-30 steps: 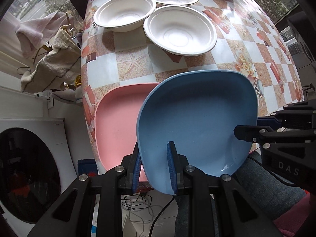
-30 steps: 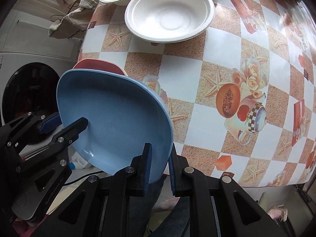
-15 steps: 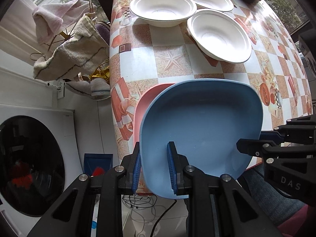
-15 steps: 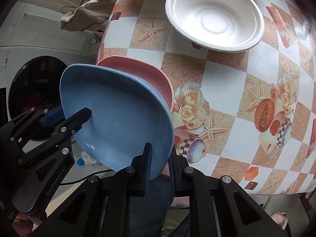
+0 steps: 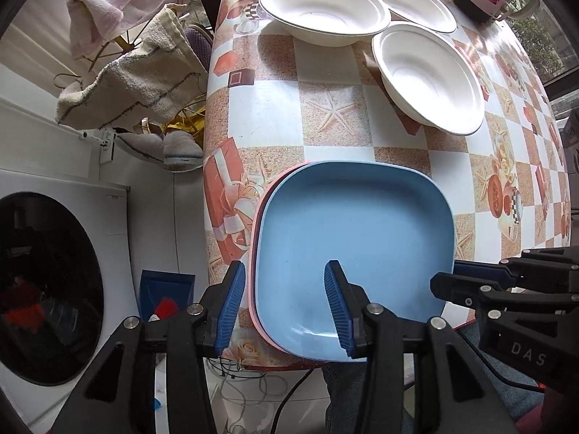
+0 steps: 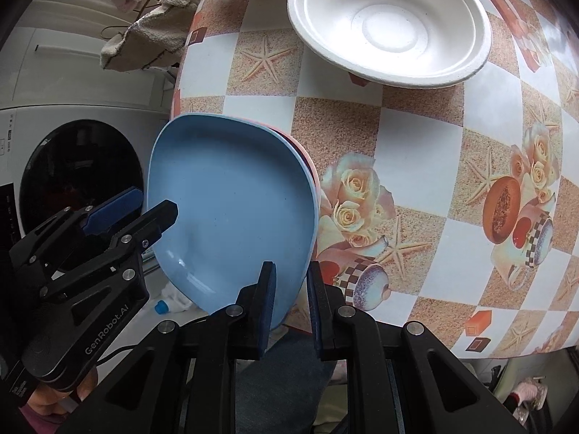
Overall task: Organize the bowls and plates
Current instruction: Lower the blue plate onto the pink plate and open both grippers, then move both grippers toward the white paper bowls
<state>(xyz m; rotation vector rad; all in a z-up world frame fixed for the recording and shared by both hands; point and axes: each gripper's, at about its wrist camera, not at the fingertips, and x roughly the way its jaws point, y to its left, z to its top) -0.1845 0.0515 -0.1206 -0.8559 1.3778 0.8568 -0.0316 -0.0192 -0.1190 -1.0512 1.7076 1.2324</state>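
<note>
From the left wrist, the left claw point(image 5: 286, 303) stood wide open astride the near rim of the blue plate point(image 5: 354, 246), which lay nested on the pink plate point(image 5: 253, 253) at the tabletop point(image 5: 267, 115) edge, three white bowls point(image 5: 325, 7) beyond it. From the right wrist, the right claw point(image 6: 291, 298) was parted slightly around the blue plate's point(image 6: 231, 202) rim, apparently not pinching. The stack overhung the edge; a careless withdrawal could drag it off.
</note>
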